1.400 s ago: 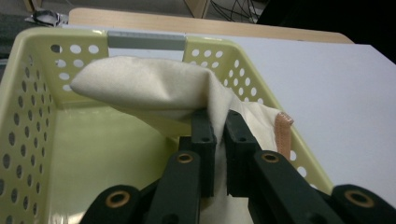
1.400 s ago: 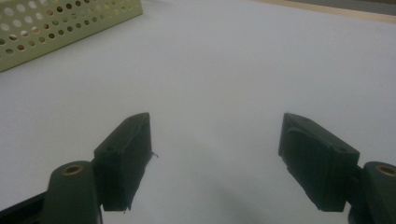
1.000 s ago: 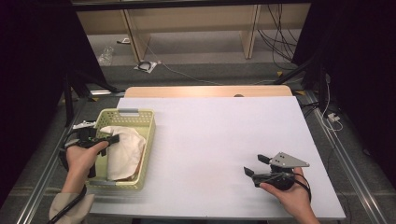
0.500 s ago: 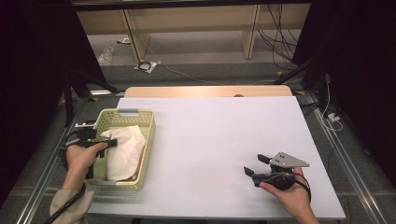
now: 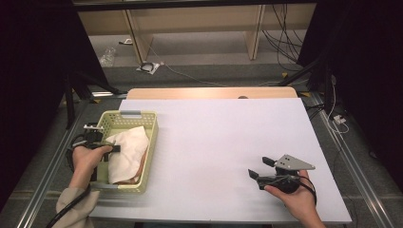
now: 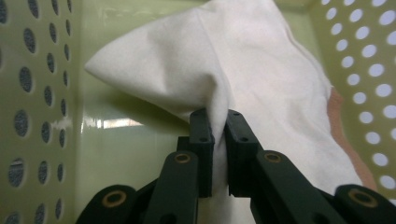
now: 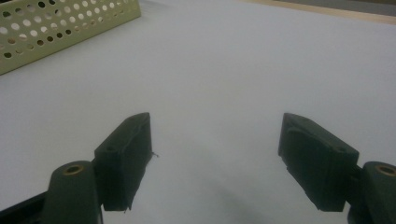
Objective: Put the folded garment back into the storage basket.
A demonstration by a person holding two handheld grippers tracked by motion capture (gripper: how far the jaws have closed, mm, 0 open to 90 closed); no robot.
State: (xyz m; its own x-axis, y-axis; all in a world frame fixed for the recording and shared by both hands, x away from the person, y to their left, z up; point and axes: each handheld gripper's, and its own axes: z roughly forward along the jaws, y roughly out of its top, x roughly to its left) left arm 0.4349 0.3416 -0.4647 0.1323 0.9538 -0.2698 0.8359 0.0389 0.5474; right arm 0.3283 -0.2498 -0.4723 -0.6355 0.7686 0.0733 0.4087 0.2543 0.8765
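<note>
A pale green perforated basket [image 5: 151, 142] stands at the table's left, and a white cloth [image 5: 128, 149] lies in it over something pinkish-orange. My left gripper [image 5: 114, 148] reaches into the basket from its left side. In the left gripper view a fold of the white cloth [image 6: 261, 70] is pinched between its two jaws, so my left gripper [image 6: 219, 135] is shut on it. At the table's near right, my right gripper [image 5: 260, 167] rests low over the white surface, pointing left. Its jaws stand wide apart in the right gripper view, my right gripper [image 7: 215, 154] holding nothing.
The white table top [image 5: 223, 137] stretches between basket and right hand. A corner of the basket [image 7: 60, 23] shows far off in the right gripper view. Dark stands and cables ring the table, with a wooden frame beyond the far edge.
My left hand has sunk a little and drawn toward the near side of the basket, the cloth settling lower with it. The right hand has stayed put.
</note>
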